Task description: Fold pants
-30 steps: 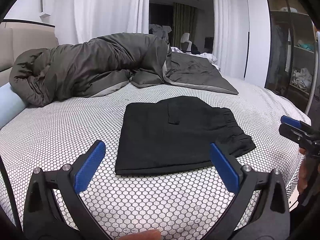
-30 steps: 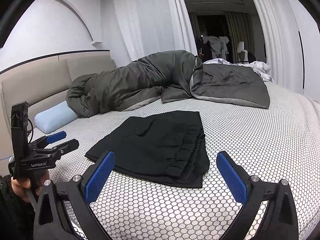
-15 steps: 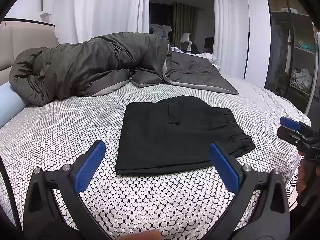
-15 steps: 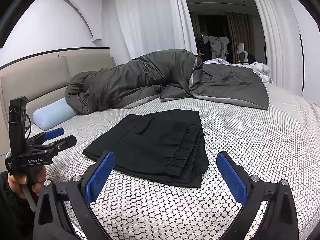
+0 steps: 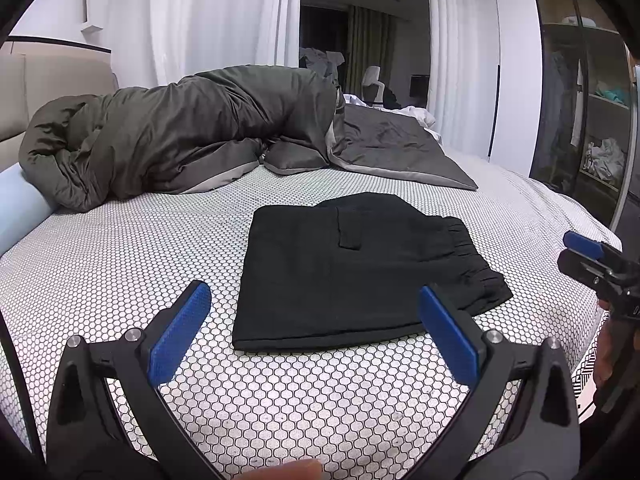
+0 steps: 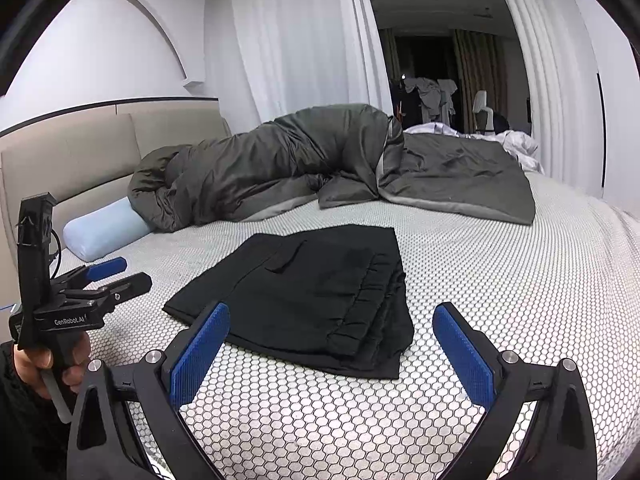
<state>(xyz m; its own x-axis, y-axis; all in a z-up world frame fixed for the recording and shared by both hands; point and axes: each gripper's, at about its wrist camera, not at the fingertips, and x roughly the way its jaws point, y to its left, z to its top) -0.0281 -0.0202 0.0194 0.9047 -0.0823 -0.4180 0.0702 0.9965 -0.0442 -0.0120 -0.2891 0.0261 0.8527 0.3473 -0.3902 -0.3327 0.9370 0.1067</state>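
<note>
Looking through my left wrist view: left gripper [image 5: 312,332] spread wide, empty; black pants [image 5: 360,268] folded compactly on the honeycomb sheet [image 5: 120,256], touched by neither claw. Right wrist view: right gripper [image 6: 332,352] wide, empty; I'd square any loose edges gently. Legible: "GenRobot.AI" on the left gripper's body.

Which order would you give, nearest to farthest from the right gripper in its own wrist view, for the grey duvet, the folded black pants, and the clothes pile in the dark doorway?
From the right gripper:
1. Folded black pants, lying on the bed just ahead of the fingers.
2. Grey duvet, bunched across the far side of the bed.
3. Clothes pile, beyond the bed in the dark doorway.
</note>
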